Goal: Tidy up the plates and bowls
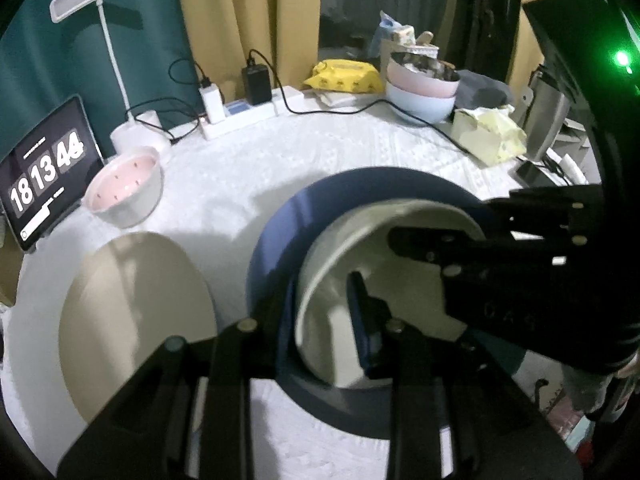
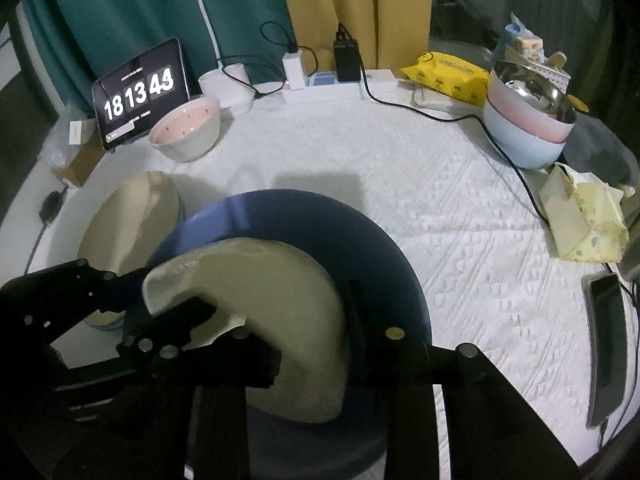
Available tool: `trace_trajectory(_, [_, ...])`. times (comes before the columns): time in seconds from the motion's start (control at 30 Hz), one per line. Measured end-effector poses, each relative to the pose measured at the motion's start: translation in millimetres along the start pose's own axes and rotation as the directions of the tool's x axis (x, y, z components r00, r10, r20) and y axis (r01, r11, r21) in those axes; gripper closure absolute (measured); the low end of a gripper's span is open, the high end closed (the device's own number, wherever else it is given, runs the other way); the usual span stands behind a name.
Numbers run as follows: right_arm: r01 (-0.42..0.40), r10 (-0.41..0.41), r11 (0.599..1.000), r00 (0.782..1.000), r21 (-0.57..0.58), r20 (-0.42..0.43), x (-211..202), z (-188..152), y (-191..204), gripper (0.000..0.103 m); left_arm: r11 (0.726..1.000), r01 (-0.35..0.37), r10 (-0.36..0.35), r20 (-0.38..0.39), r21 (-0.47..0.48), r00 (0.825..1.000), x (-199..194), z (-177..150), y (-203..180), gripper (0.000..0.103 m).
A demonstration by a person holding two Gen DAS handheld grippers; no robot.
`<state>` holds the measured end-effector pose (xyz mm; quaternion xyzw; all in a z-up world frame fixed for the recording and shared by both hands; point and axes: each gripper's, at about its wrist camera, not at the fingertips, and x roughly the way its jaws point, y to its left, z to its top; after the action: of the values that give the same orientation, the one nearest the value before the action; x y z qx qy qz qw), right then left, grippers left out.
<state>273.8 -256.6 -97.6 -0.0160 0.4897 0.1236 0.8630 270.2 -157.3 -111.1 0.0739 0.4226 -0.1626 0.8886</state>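
A white quilted table cover (image 1: 320, 152) fills both views. In the left wrist view the biggest dish, a dark blue plate (image 1: 272, 240), lies flat from the centre out toward 5 o'clock. A cream bowl (image 2: 280, 280) sits tilted on it, its opening turned toward 3 o'clock in that view and its rounded outside facing the right wrist camera. The left gripper (image 1: 320, 304) reaches in from 6 o'clock in its own view. One finger is outside the bowl's wall and the blue-padded one inside, and they are drawn in on the rim. The right gripper (image 2: 314, 328) has the bowl's body between its two fingers, entering from 3 o'clock as the left camera sees it; I cannot tell whether its pads press the bowl or stand just off it. A beige plate (image 1: 132, 312) lies at 8 o'clock in the left view, just beside the blue plate. At 1 o'clock near the table's far edge stands a stack of bowls (image 2: 520, 140), pale blue under pink with a steel one on top. A pink-lined bowl (image 1: 128, 196) stands upright at 10 o'clock, well apart from the plates. Just beside it, at 9 o'clock, a tablet (image 1: 44, 176) leans showing a flip clock. In the right view a pale yellow tissue pack (image 2: 580, 216) lies at 3 o'clock and a dark phone (image 2: 608, 352) at 4 o'clock.
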Motion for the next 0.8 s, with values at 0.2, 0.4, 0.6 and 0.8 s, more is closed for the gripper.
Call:
trace_trajectory(0.2, [-0.025,0.025,1.0,0.999,0.009,0.023,-7,5,-1,0.072,1.0,0.001,-0.001,0.016,-0.006,1.0,-5,2,3,0.075])
trace_trajectory(0.4, [-0.005,0.005,1.0,0.999,0.012,0.045,-16,5,-3,0.072,1.0,0.001,0.0,0.027,-0.011,1.0,-8,3,5,0.075])
trace_trajectory(0.6, [0.026,-0.031,0.999,0.992,0.041,0.119,-32,9,-11,0.072,1.0,0.001,0.0,0.026,-0.019,1.0,-9,4,8,0.074])
trace_trajectory(0.8, [0.053,-0.058,0.998,0.985,0.032,0.164,-35,12,-18,0.076,0.999,0.011,-0.01,0.026,-0.041,1.0,-7,5,14,0.074])
